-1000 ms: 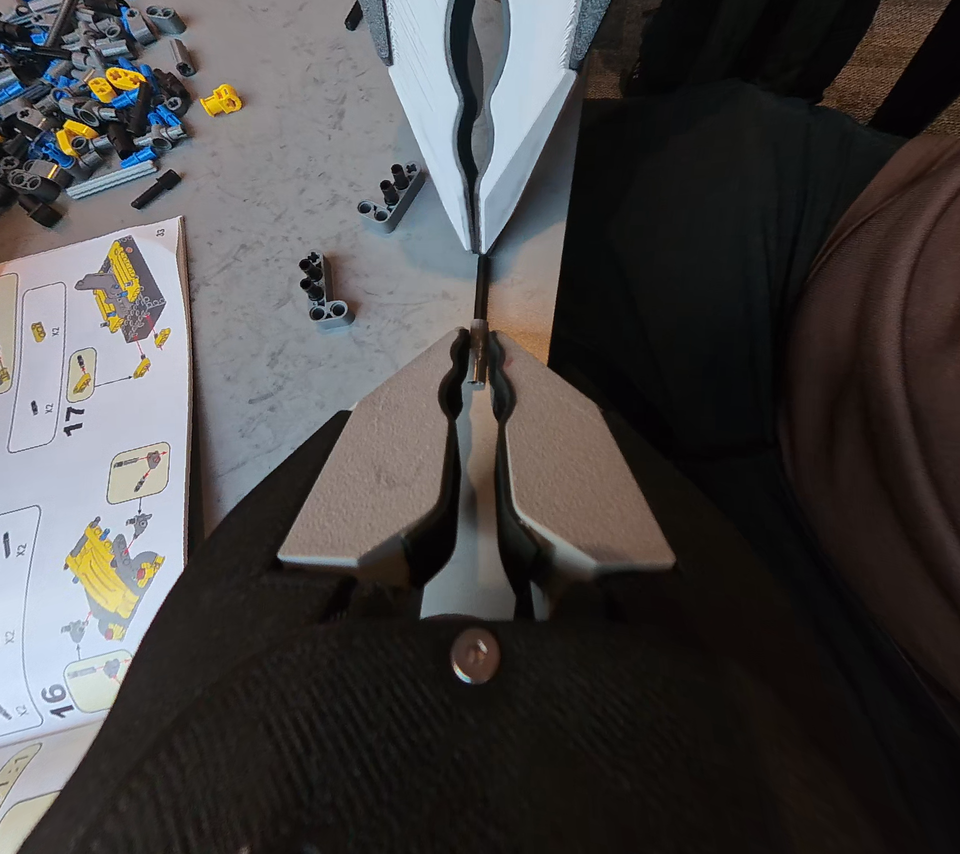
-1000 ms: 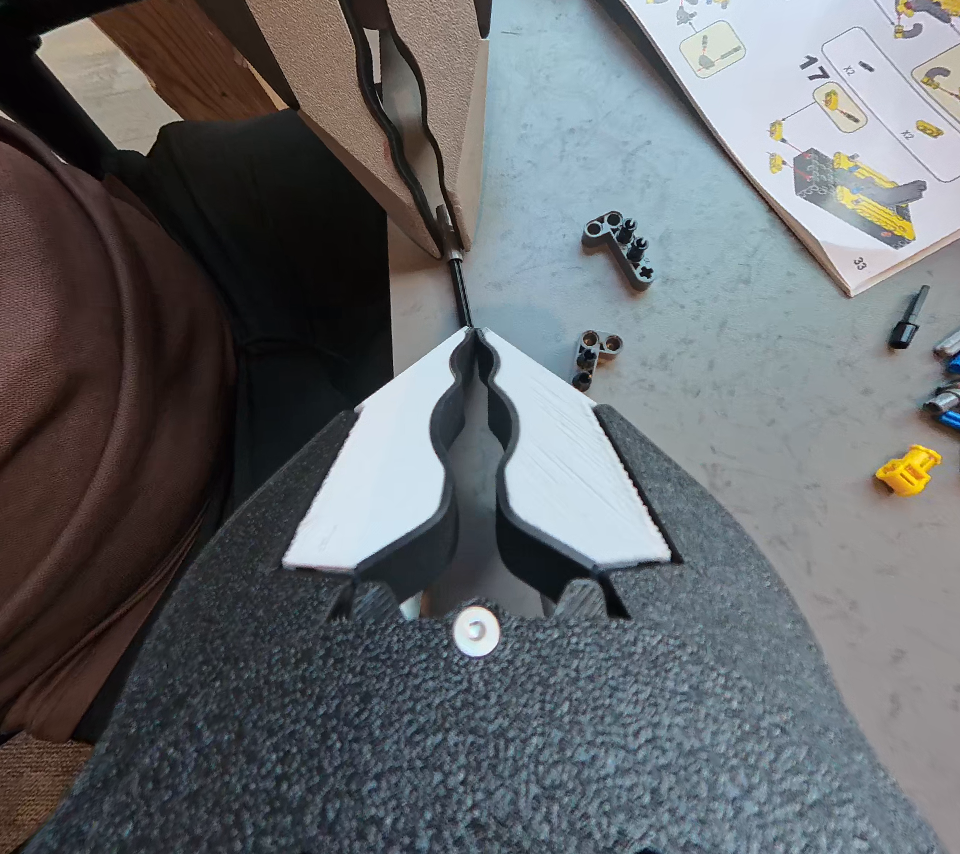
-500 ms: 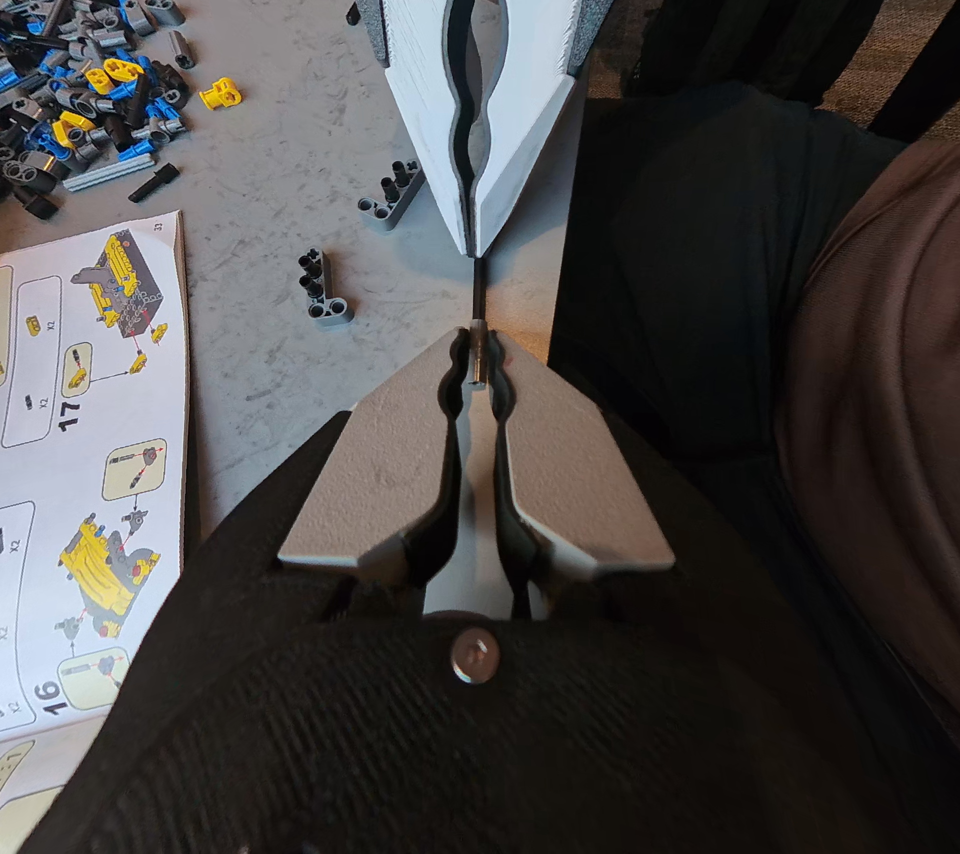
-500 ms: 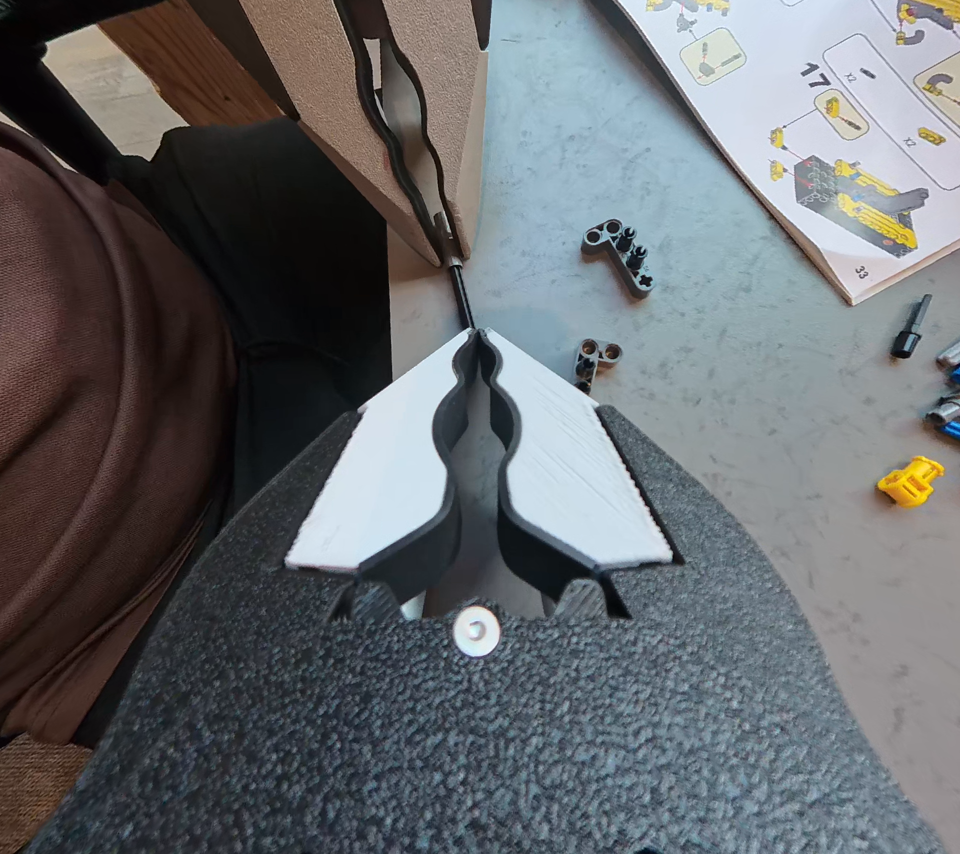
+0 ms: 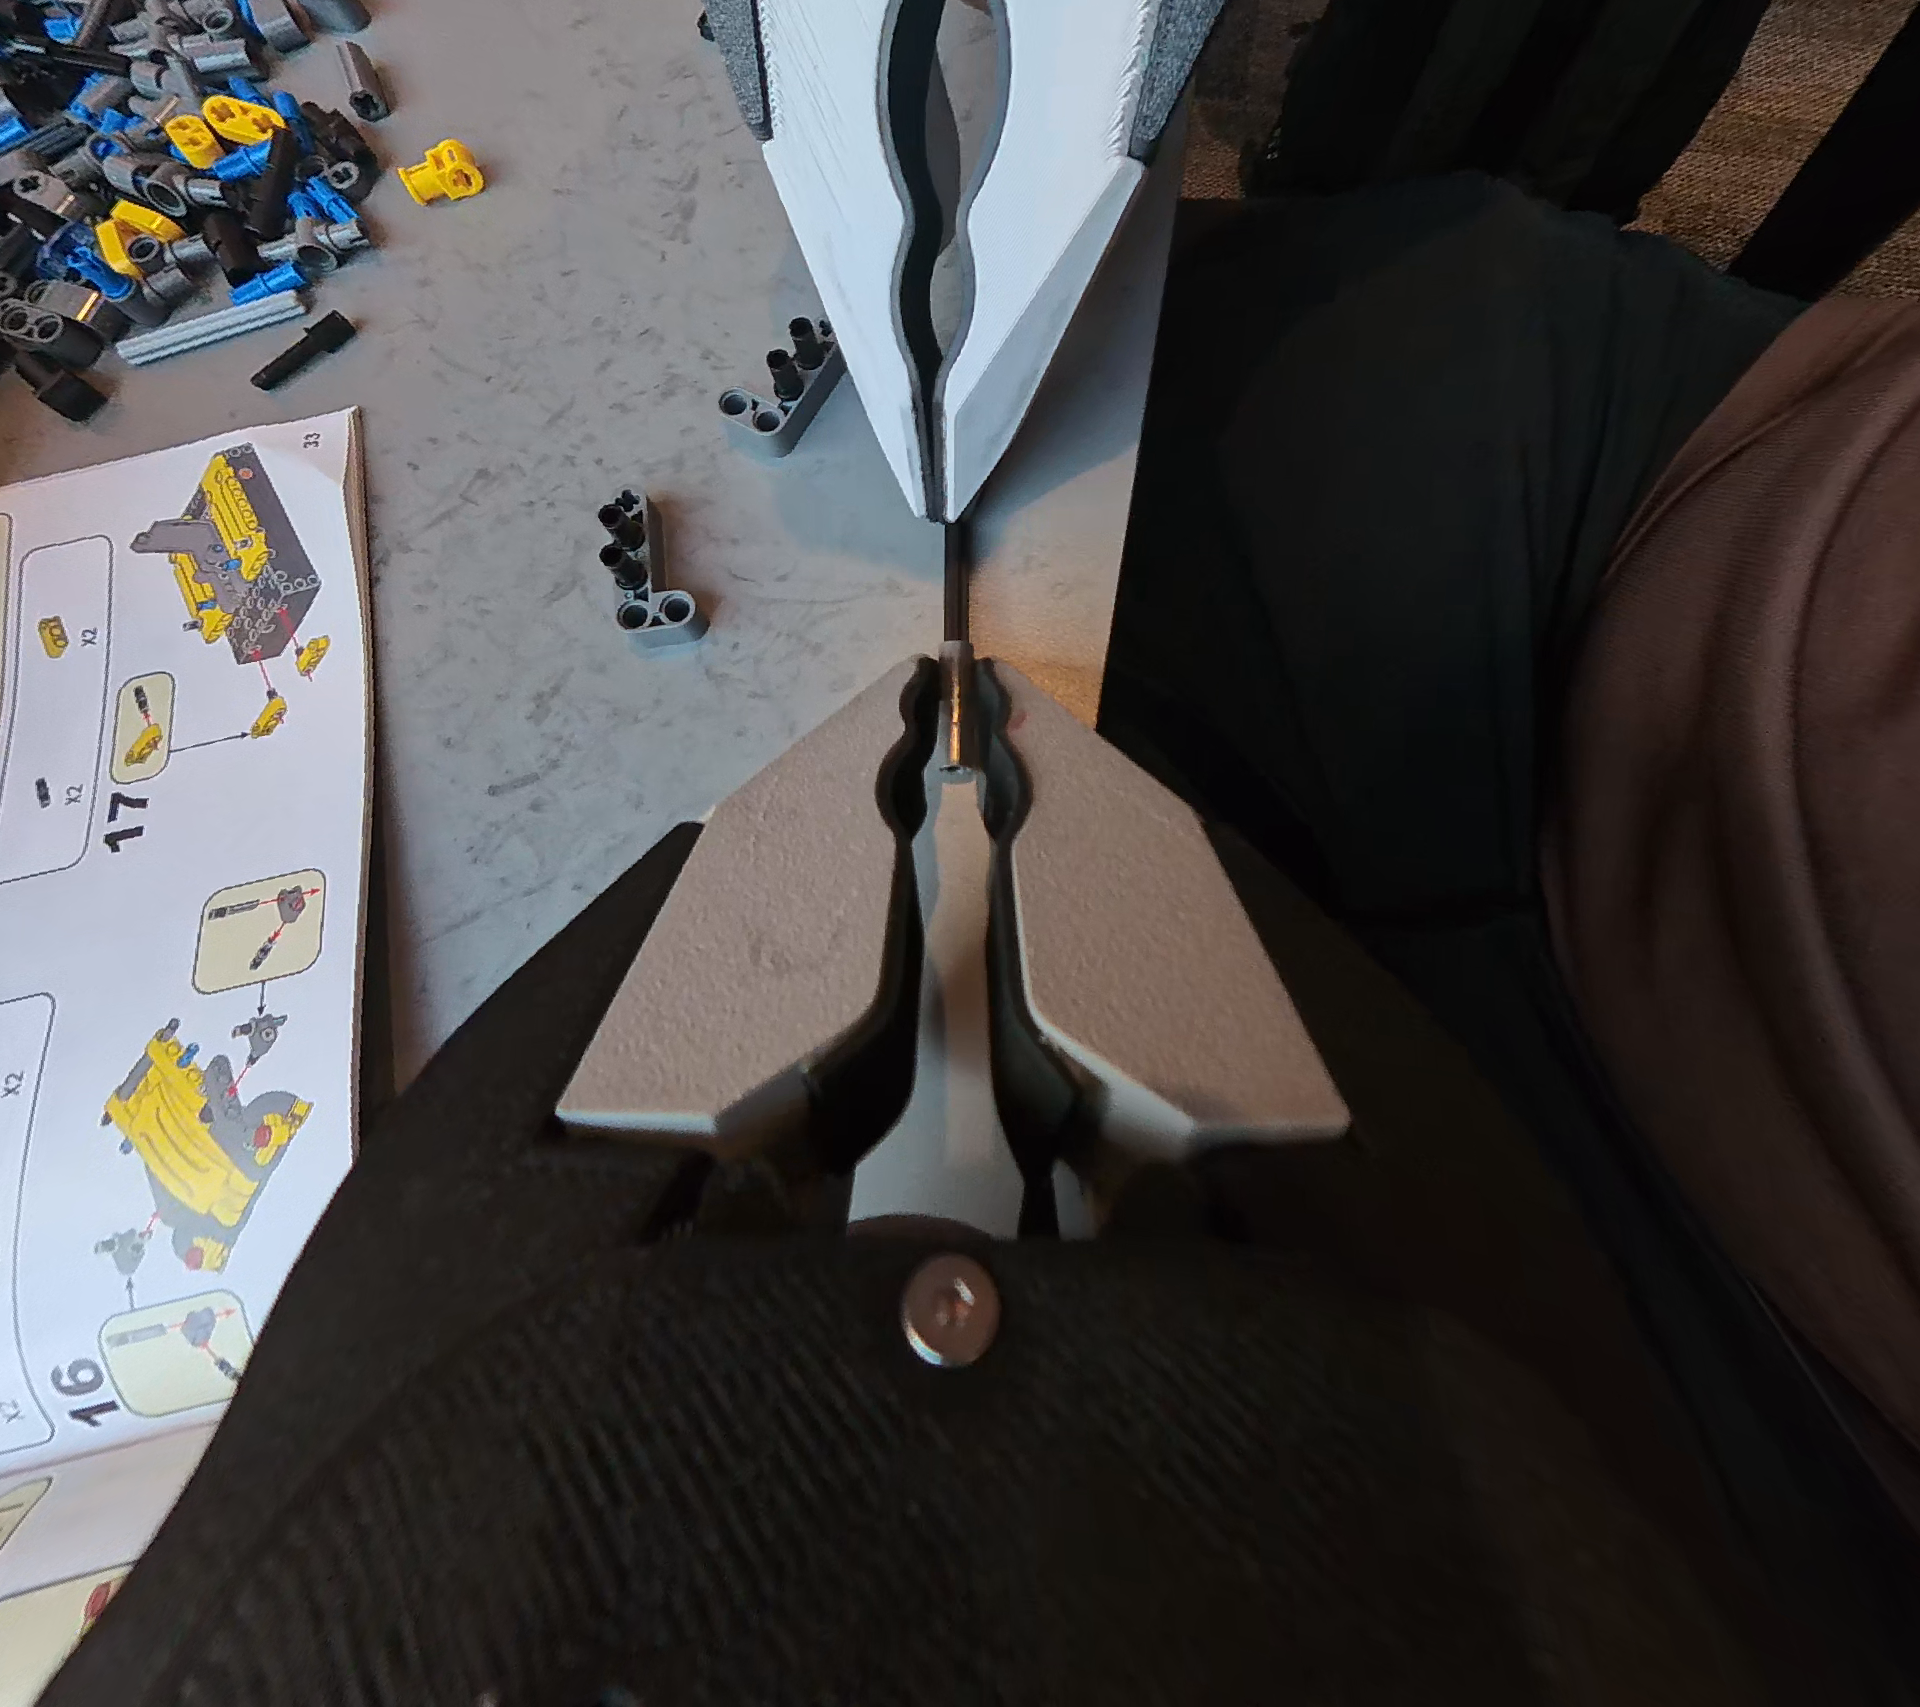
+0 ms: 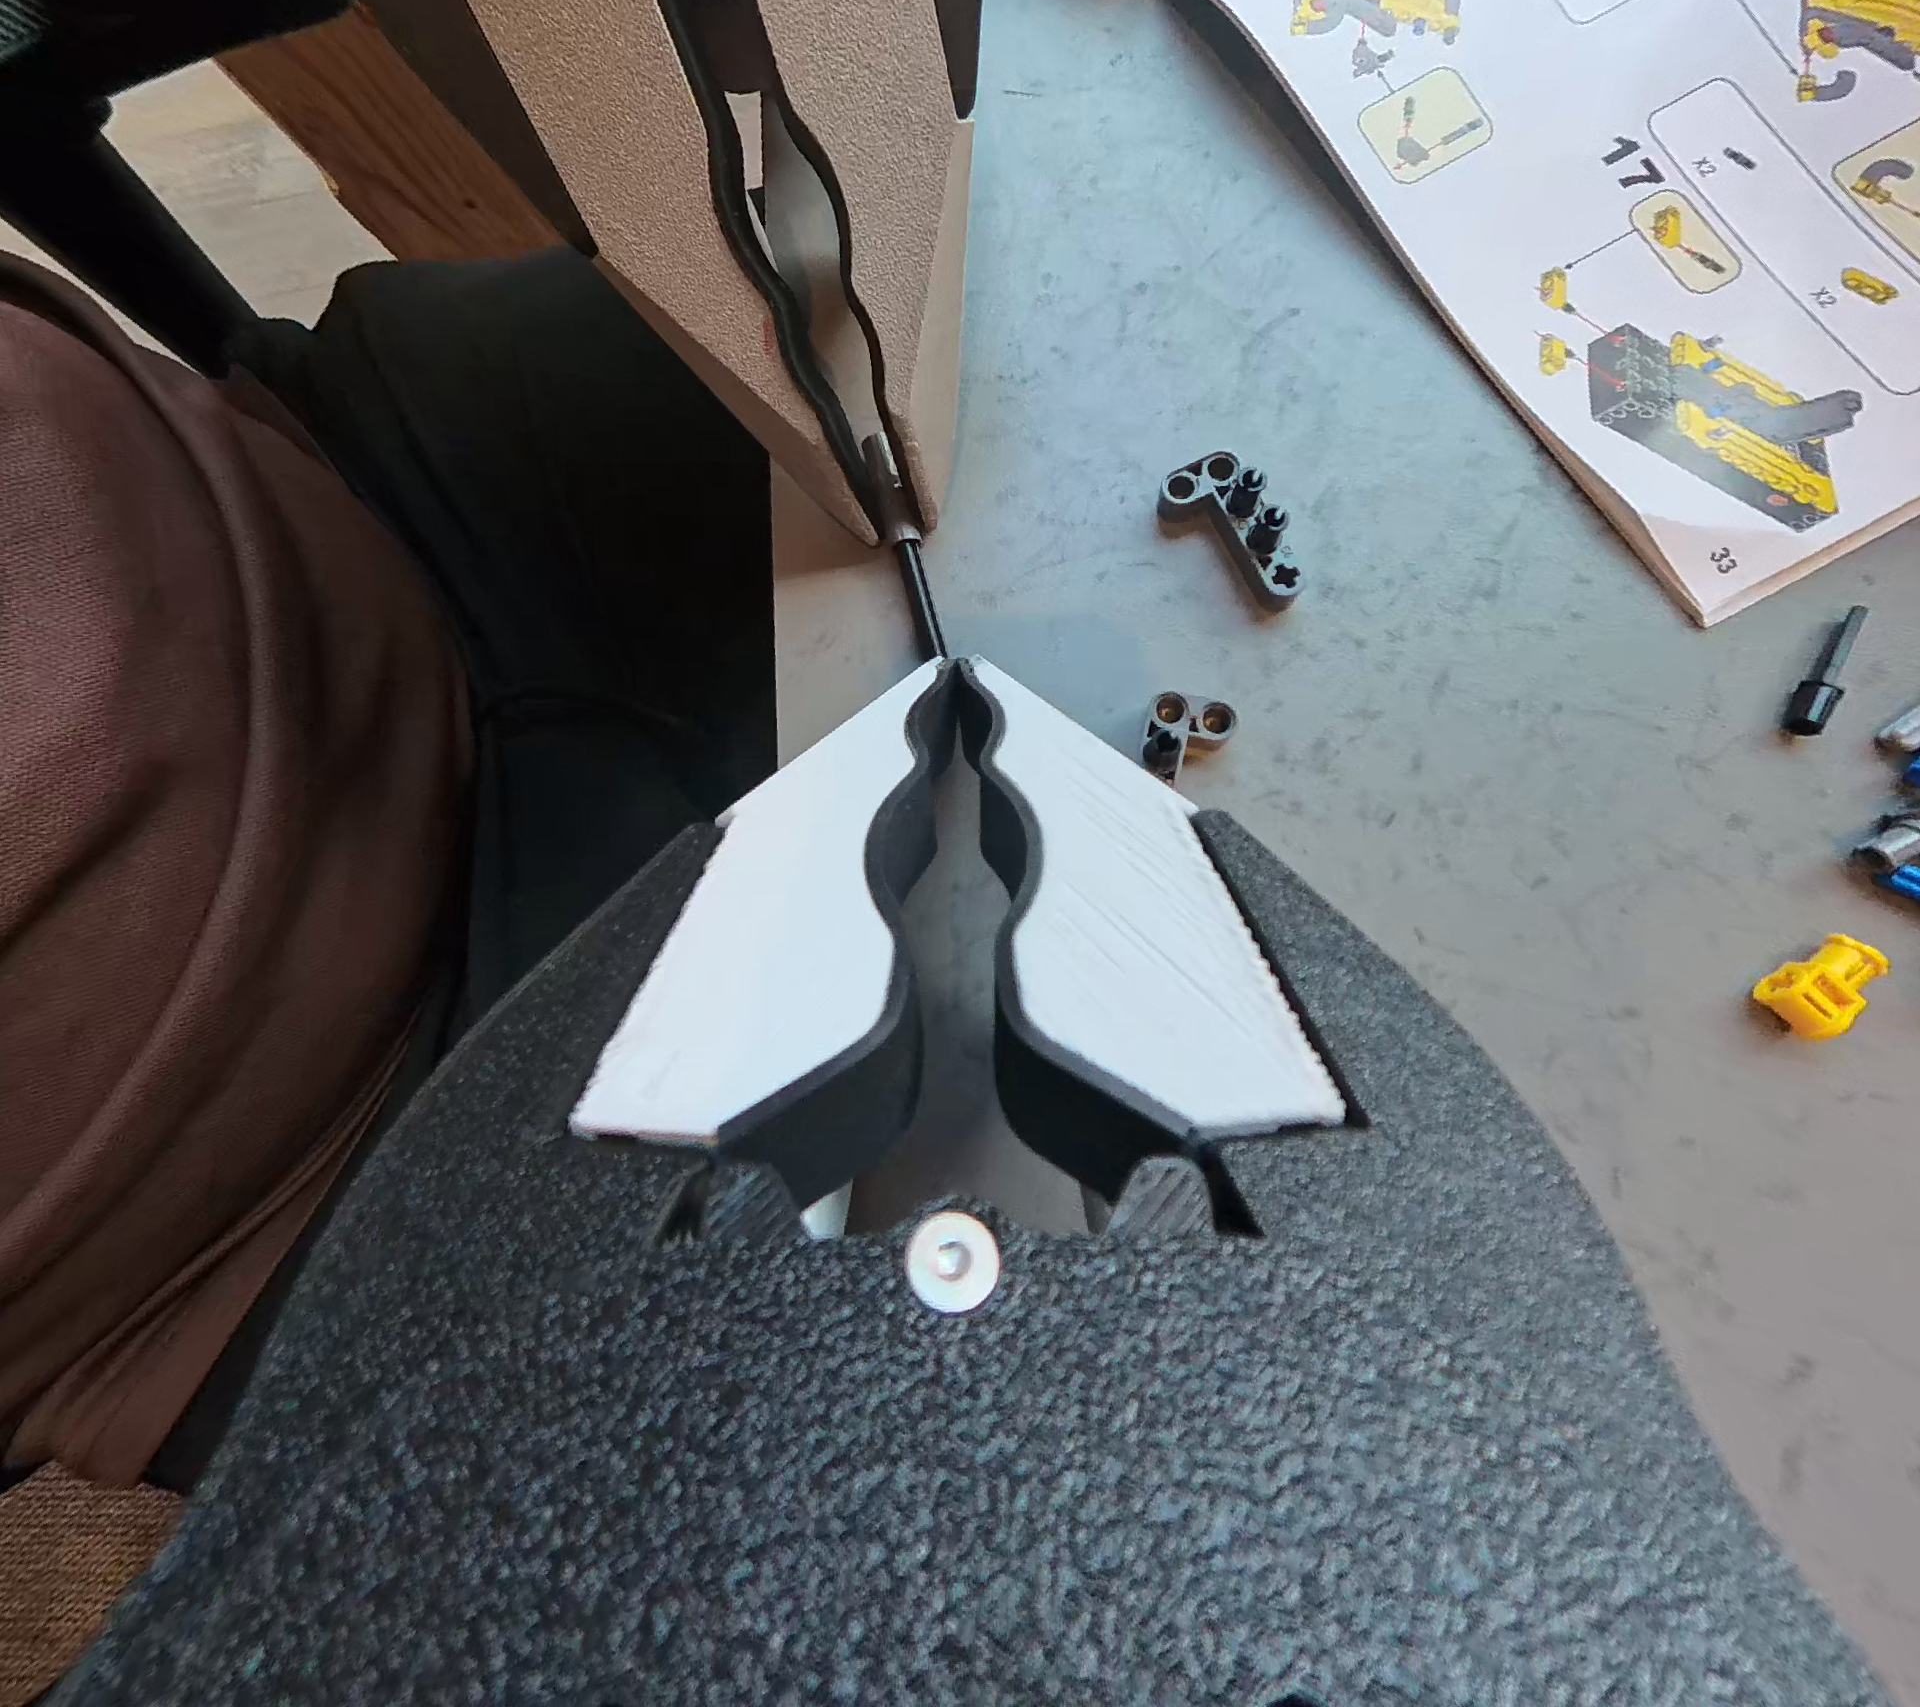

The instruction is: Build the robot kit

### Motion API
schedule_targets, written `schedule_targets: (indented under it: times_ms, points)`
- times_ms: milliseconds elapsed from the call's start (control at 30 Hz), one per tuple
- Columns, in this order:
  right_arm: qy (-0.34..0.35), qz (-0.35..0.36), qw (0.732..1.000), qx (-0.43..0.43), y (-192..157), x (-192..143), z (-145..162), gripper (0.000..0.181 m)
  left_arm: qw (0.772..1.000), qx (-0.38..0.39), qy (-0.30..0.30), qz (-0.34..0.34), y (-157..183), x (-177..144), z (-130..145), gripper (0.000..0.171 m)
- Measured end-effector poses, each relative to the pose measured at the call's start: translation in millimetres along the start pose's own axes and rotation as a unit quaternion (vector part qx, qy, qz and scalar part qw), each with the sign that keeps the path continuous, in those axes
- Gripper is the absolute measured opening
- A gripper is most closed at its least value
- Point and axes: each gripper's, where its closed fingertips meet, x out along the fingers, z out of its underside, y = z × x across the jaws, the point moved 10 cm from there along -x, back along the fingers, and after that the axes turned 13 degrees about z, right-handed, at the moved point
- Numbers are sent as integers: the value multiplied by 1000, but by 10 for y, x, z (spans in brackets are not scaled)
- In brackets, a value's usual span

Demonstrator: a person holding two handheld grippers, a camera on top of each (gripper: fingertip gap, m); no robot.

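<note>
A grey, scuffed tabletop (image 5: 582, 223) is seen from both wrist cameras, with its near edge beside a seated person's dark trousers (image 5: 1403, 514) and brown top (image 5: 1766, 826).

Just above that edge, the two grippers are met tip to tip. The left gripper (image 5: 954, 701), with grey fingers, is clamped on a small grey sleeve (image 5: 952, 712) that is fitted on one end of a thin black axle (image 5: 952, 582). The right gripper (image 6: 961, 670), with white fingers, is closed on the other end of the same axle, so that the rod is spanned between the two sets of tips, over the table's edge. In the right wrist view the axle (image 6: 925, 603) is seen running from the white tips up to the sleeve (image 6: 883, 478) between the grey ones.

Near the grippers, two grey L-shaped beams with black pins lie on the table: one (image 5: 646, 577) closer to the left gripper, the other (image 5: 784, 390) partly hidden behind the right gripper's fingers. An open instruction booklet (image 5: 187, 826) lies further to the left. Beyond it a heap of loose black, grey, blue and yellow building pieces (image 5: 156, 130) is spread, with a single yellow connector (image 5: 442, 171) and a black pin (image 5: 303, 348) lying apart from it.
</note>
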Motion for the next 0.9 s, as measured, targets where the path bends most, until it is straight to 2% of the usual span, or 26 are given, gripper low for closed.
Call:
schedule_targets:
  times_ms: [267,400,600,633,733,900]
  points:
    - [-1,-8,1000,14,37,4,10,0,1000,-10,5,7,-18,-6,1,3]
    - [3,-2,1000,14,62,-13,20,11,1000,-10,7,3,-20,-7,-1,4]
    - [9,7,1000,-16,8,-20,22,12,1000,-13,7,7,-22,-14,2,3]
    - [11,2,1000,-16,5,-25,22,18,1000,-14,7,5,-25,-15,2,3]
    - [12,-1,1000,-15,6,-29,21,17,1000,-15,8,7,-27,-15,2,3]
    - [8,7,1000,-29,-27,-9,14,6,1000,-16,8,5,-30,-12,1,3]
